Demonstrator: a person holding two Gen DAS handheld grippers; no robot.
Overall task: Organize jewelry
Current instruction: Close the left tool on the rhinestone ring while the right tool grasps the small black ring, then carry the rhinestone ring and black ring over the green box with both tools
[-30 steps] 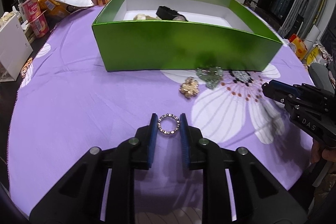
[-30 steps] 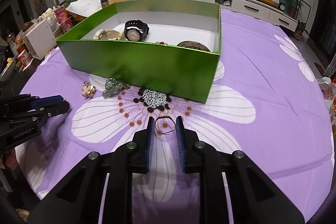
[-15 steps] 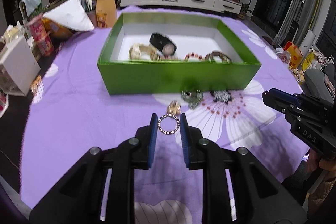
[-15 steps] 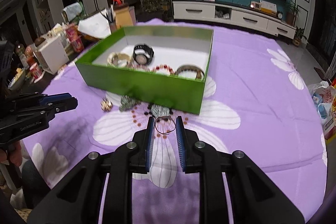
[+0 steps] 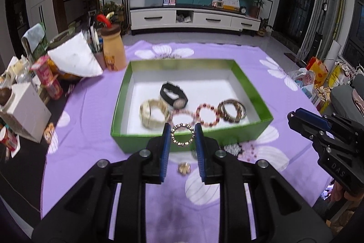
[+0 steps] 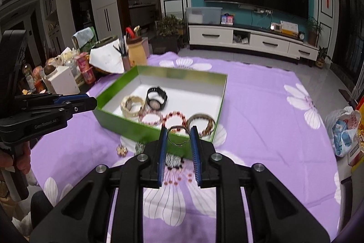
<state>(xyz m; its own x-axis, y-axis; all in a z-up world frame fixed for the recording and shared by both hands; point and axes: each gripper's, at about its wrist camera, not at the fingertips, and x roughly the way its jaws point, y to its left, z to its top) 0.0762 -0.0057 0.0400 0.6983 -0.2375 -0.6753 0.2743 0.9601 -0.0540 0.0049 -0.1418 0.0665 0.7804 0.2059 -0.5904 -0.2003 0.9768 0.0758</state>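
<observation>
While gripping a studded ring point(image 5: 182, 135) between blue pads, left gripper point(image 5: 182, 137) at lower centre of left view, ring raised off the cloth point(image 5: 91, 106), lined up with near wall of green box point(image 5: 250, 136). Right gripper point(image 6: 176, 137) at lower centre of right view, likewise clamped on a thin bangle point(image 6: 178, 135), bangle pinched on both sides and clear of the cloth, in front of box's near wall. Box at mid frame in both views, open, white inside. Inside: black watch point(image 5: 174, 96), cream watch point(image 5: 152, 113), two bead bracelets point(image 5: 206, 114) side by side, dark bangles point(image 5: 232, 111) toward the right end. On cloth below box in left view: gold brooch point(image 5: 184, 167) between the fingers, patterned piece point(image 5: 232, 148) just right of them. In right view, brooch and greenish piece point(image 6: 140, 148) at left of fingers. Right gripper also at right edge of left view; left gripper at left edge of right view, hand point(image 6: 16, 158) on its handle. Clutter at upper left of both frames.
</observation>
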